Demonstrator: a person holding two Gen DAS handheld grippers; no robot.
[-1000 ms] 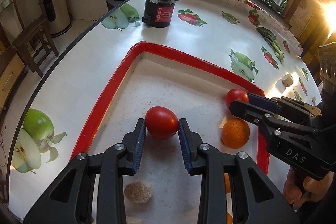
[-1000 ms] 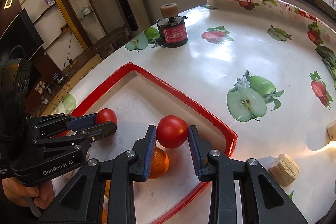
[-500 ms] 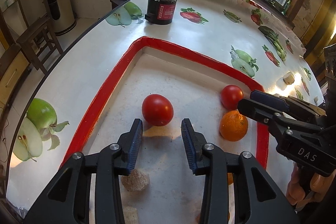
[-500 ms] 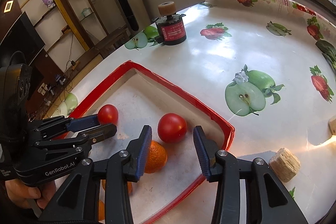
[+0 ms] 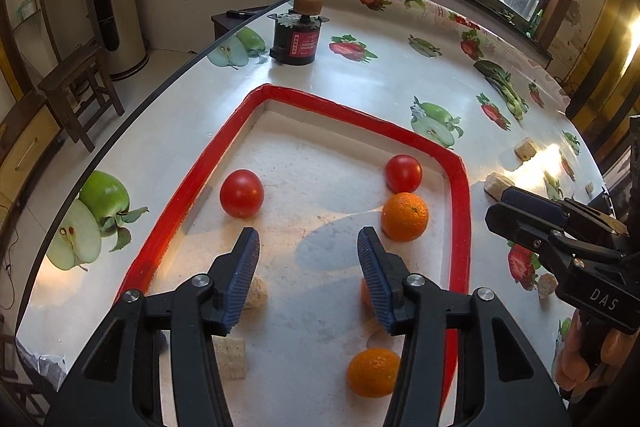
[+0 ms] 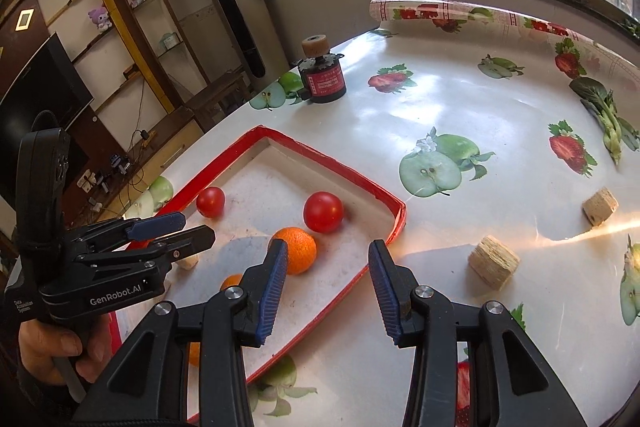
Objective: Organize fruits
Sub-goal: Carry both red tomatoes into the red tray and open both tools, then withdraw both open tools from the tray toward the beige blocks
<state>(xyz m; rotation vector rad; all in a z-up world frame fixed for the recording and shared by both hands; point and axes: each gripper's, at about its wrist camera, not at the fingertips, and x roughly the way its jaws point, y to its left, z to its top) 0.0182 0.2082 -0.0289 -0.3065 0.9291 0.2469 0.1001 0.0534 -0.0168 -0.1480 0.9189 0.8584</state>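
Left gripper (image 5: 308,251) jaws are opening, empty, a tomato (image 5: 241,193) just ahead-left in the red-rimmed tray (image 5: 456,227). Right gripper (image 6: 328,263) gapes partway, empty, an orange (image 6: 298,247) beside its left finger.

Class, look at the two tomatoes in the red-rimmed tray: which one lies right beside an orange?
The tomato in the tray's far right corner; an orange sits right against it. The other tomato lies alone near the left rim.

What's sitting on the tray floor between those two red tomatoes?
Nothing: in the left wrist view, only bare tray floor lies between the left tomato and the right tomato. The orange sits nearer, beside the right tomato.
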